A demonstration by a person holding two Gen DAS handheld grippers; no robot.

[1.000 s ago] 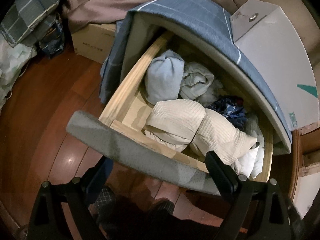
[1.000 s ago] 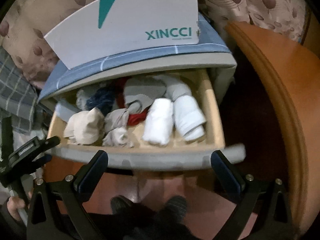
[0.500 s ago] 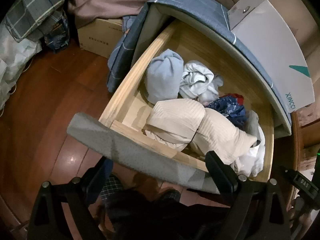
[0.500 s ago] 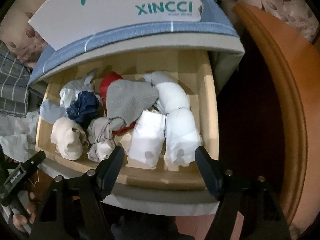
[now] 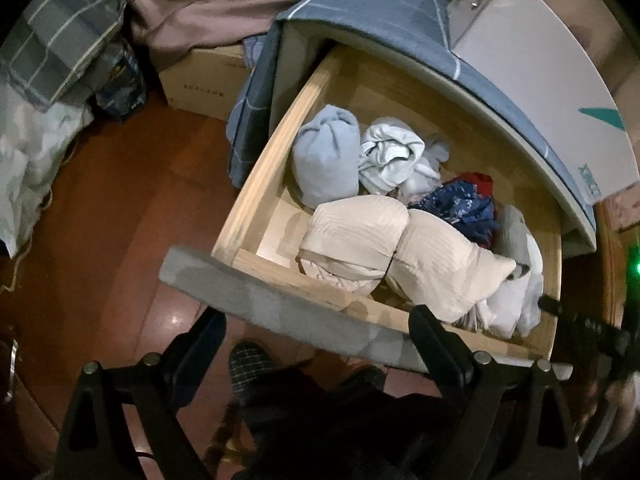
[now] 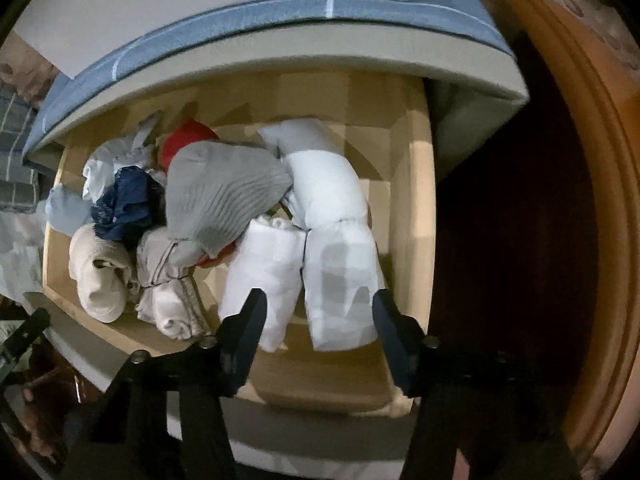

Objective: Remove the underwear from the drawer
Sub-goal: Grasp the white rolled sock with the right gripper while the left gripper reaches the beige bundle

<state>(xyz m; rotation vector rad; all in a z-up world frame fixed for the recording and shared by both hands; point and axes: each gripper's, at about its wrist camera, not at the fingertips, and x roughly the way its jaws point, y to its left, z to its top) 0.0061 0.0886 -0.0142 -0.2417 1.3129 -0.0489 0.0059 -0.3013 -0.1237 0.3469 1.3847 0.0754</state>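
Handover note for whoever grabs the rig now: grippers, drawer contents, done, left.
Right gripper: jaws have just been closing, nothing gripped yet, poised over the two white rolled pieces at the drawer's right front.
Left gripper: open, empty, over the drawer front.
Drawer: pulled open, all rolled underwear inside.
Done: drawer opened.
Left: close on a white roll, lift it out.

The pale wooden drawer with a grey front (image 6: pixel 416 184) is standing pulled wide open. Rolled and bunched underwear is lying inside: two white rolls (image 6: pixel 340 280) side by side at the right, a grey ribbed bundle (image 6: pixel 224 200) in the middle, and cream (image 5: pixel 360 236), dark blue (image 5: pixel 460 208), red and light blue ones crowding the left.
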